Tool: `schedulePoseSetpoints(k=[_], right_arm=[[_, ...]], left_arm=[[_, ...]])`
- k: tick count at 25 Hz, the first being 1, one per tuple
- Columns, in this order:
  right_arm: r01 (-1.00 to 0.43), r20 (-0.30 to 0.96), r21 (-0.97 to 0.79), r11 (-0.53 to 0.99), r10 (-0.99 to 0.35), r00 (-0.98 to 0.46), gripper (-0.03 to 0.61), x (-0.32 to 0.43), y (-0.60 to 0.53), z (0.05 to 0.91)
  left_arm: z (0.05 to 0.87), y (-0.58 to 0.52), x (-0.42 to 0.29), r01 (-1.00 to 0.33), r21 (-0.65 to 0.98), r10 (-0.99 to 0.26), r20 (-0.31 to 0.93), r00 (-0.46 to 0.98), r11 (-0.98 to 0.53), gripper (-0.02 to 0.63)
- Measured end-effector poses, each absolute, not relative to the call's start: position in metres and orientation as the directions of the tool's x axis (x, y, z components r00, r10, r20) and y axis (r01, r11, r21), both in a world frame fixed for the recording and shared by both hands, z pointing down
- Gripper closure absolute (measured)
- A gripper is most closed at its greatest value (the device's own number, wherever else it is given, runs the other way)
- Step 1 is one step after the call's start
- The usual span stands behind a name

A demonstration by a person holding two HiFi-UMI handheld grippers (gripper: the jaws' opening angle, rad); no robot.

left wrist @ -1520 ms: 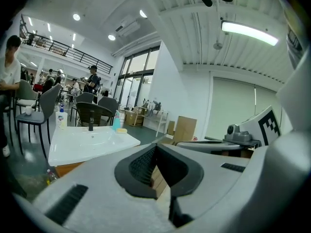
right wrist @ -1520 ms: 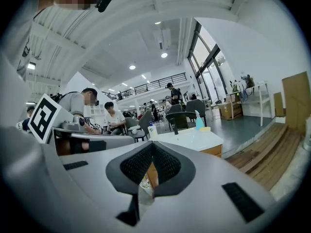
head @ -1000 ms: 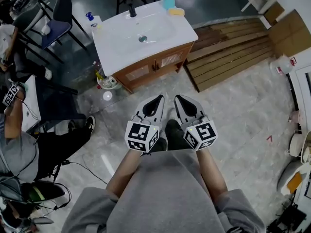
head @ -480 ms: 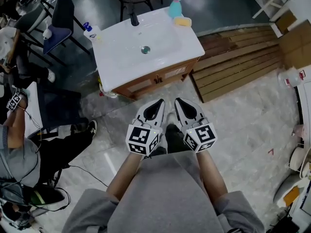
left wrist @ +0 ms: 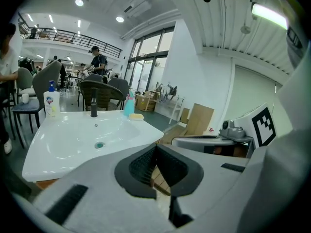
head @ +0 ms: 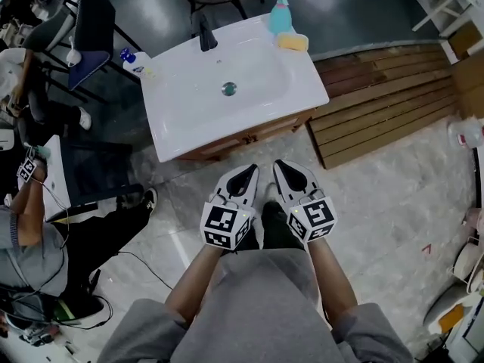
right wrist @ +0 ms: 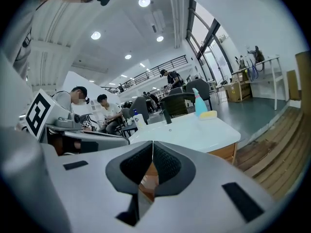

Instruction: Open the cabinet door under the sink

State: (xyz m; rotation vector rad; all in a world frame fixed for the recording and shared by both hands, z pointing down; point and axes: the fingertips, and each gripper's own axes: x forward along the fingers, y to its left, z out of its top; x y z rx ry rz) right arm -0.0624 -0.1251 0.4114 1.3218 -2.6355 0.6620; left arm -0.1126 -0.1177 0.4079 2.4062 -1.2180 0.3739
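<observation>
The white sink top (head: 189,108) sits on a brown wooden cabinet (head: 253,138), of which the head view shows only a thin strip of the front, so the doors are mostly hidden. My left gripper (head: 248,172) and right gripper (head: 283,166) are side by side, just short of the cabinet front over the floor. Both are shut with nothing between the jaws. In the left gripper view the left gripper (left wrist: 155,147) looks over the sink basin (left wrist: 77,137). The right gripper (right wrist: 152,145) faces the sink's corner and the cabinet side (right wrist: 226,154).
A black faucet (head: 206,35), a blue spray bottle (head: 281,15) and a yellow sponge (head: 293,42) stand at the sink's back edge. A wooden slatted platform (head: 386,100) lies to the right. A seated person (head: 38,233), chairs and floor cables fill the left.
The sink has come closer and lower in the head view, and less of the cabinet front shows. Both grippers stay shut, side by side.
</observation>
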Motion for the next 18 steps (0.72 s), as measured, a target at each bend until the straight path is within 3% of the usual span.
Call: schedulePoseSetpoints(k=[18], right_arm=[[-0.791, 0.362, -0.338, 0.51, -0.705, -0.61, 0.566, -0.082, -0.17, 0.519]], left_arm=[[0.513, -0.162, -0.136, -0.762, 0.279, -0.587, 0.504, 0.634, -0.584, 0.606]])
